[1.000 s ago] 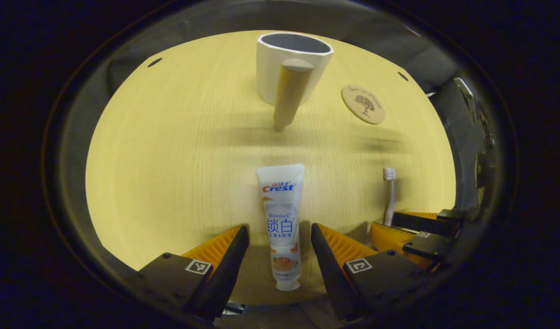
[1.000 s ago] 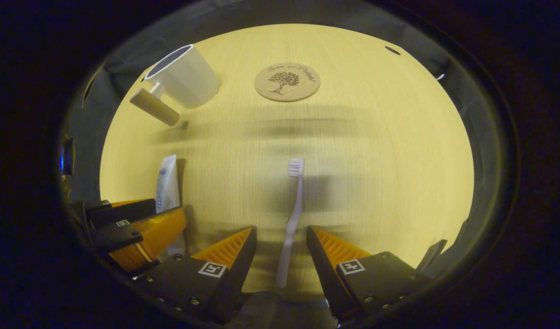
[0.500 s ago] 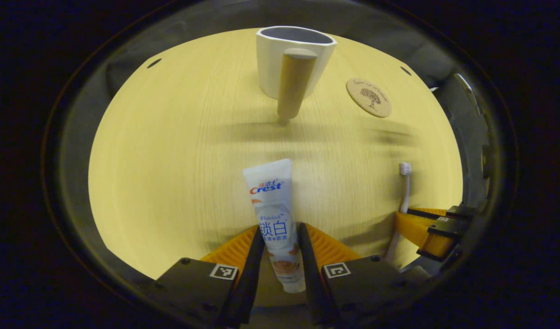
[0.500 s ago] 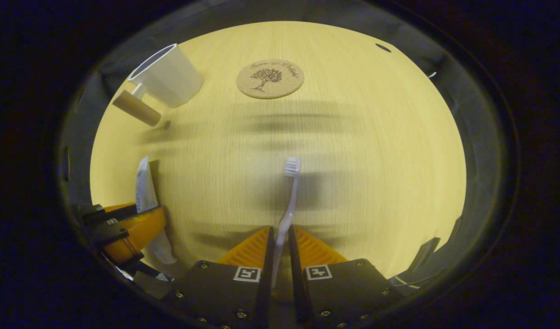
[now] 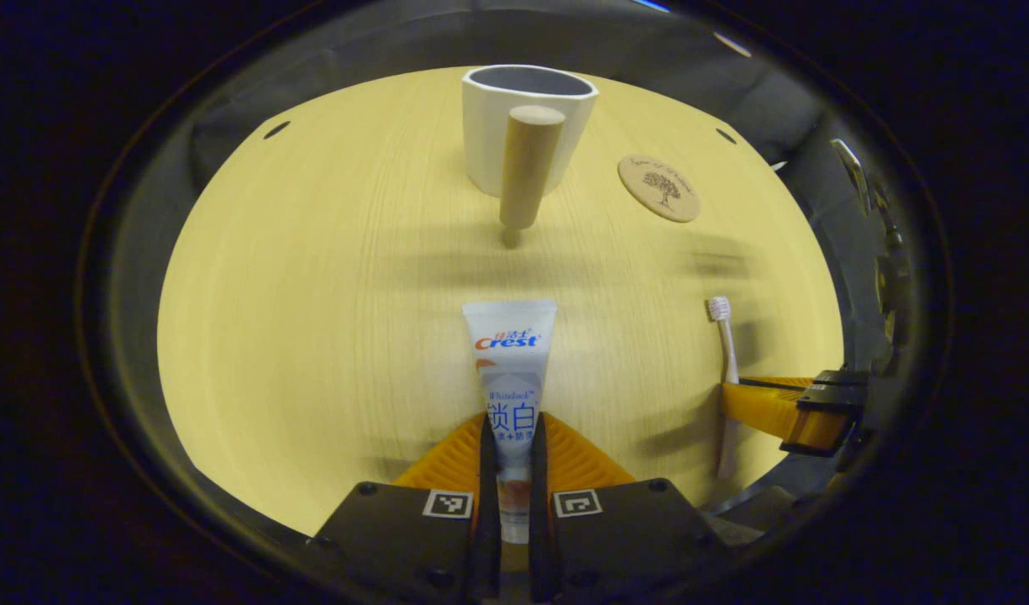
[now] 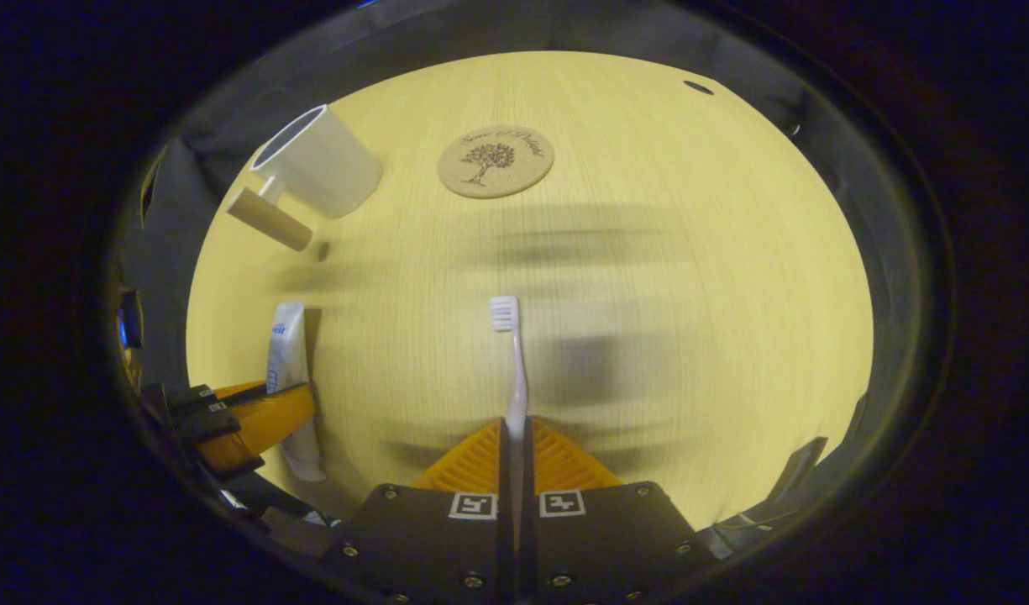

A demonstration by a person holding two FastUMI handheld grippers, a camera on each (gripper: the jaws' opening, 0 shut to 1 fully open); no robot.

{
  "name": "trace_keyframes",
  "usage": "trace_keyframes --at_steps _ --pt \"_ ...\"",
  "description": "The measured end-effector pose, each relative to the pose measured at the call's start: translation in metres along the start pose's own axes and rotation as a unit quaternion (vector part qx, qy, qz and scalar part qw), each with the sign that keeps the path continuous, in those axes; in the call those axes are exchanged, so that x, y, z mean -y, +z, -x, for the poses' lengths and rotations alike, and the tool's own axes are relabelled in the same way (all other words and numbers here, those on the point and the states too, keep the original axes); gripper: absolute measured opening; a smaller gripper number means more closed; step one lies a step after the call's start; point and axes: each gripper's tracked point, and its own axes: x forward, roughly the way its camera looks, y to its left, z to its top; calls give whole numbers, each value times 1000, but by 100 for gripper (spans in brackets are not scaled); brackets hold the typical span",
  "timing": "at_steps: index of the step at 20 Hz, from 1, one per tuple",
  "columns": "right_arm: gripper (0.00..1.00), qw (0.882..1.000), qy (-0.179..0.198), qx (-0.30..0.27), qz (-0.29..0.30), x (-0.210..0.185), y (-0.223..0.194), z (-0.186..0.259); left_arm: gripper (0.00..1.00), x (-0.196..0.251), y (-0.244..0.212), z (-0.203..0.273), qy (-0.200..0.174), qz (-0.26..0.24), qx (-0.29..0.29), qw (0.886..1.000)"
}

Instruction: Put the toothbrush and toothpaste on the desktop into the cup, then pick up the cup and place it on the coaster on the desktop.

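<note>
A second ago both claws were spread around their targets; now the left claw (image 5: 508, 437) pinches the toothpaste (image 5: 511, 370), and the right claw (image 6: 514, 437) pinches the toothbrush (image 6: 512, 370)'s handle. Both items sit near the counter (image 5: 312, 294)'s near edge. The cup (image 5: 514, 126) and coaster (image 6: 496, 161) stand apart toward the far edge.

Warm, dim light falls on the desktop (image 5: 312, 294), and the surroundings are dark. Soft blurred shadows streak the wood. Fisheye distortion bends the edges.
</note>
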Motion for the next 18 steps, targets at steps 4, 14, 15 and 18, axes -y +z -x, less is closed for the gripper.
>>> trace_keyframes --at_steps 4,14,15,18 --pt "4 1000 20 17 3 -1 3 9 21 -4 2 7 -9 26 24 999" --pt "4 985 102 142 4 -16 45 69 19 -1 37 53 -31 71 144 987" --pt "4 982 105 156 5 -17 49 75 19 -2 43 60 -31 74 159 984" --pt "4 974 125 189 7 -24 66 91 20 -2 59 81 -37 85 210 973"
